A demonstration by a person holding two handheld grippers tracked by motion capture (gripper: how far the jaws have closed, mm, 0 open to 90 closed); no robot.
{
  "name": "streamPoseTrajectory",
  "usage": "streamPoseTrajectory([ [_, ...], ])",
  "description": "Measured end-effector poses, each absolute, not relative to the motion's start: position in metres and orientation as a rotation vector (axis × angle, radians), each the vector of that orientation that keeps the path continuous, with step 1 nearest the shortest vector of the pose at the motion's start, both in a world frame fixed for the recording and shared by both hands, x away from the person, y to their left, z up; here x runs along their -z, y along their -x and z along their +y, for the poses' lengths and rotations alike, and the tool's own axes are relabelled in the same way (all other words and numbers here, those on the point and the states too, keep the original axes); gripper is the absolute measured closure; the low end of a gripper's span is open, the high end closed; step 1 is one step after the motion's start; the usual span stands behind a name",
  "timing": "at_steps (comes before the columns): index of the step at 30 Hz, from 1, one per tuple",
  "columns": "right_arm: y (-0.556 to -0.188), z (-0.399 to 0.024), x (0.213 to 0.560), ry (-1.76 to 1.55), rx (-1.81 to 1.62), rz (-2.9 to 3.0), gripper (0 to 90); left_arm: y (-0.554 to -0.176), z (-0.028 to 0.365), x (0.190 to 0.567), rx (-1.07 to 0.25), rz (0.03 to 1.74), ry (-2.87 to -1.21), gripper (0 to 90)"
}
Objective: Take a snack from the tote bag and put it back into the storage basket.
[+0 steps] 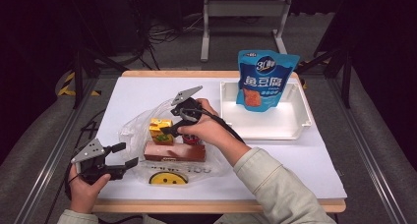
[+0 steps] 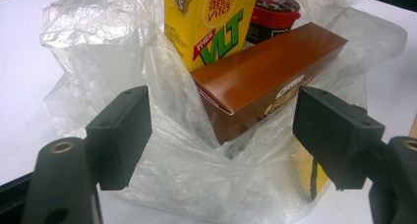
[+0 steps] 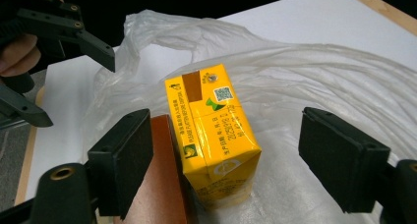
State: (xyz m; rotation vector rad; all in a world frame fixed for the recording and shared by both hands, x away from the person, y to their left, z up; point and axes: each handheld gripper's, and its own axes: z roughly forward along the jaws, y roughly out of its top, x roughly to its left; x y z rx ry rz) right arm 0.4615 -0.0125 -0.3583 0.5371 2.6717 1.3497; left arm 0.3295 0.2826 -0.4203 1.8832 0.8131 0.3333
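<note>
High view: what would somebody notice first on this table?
Probably the tall blue snack pouch standing in the white plastic tray at the table's far right. Next, the crinkly clear plastic bag near the front, with a yellow drink carton, a long brown box and a red-lidded jar on it. The right gripper hovers open over the carton.

High view: fixed above person's side, looks forward and down, takes in whole worktop [image 1: 305, 165] from some way off. Left gripper view: rides left gripper [image 2: 221, 130], looks along jaws, close on clear plastic bag [image 2: 98, 52] — brown box [image 2: 265, 76] just ahead between jaws, yellow carton [image 2: 209, 22] beyond it. Right gripper view: rides right gripper [image 3: 223, 160], looks steeply down, very near — yellow carton between jaws, left gripper farther off at upper left. All three share bag, carton, brown box.
</note>
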Motion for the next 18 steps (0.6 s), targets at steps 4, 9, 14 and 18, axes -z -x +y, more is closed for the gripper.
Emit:
streamPoseTrajectory([
  [4,-0.463,-0.009,0.363,-0.537,-1.330,2.686,20.8,-0.330,0.283,0.420,-0.332,0.809,-1.884,23.4],
  [9,-0.464,-0.003,0.369,-0.532,-1.317,2.705,20.5,-0.329,0.282,0.420,-0.332,0.808,-1.884,23.4],
  [14,-0.466,0.002,0.374,-0.534,-1.295,2.718,20.5,-0.330,0.282,0.420,-0.331,0.806,-1.886,23.4],
  [18,-0.468,0.005,0.376,-0.534,-1.289,2.727,20.7,-0.330,0.283,0.420,-0.330,0.806,-1.886,23.4],
])
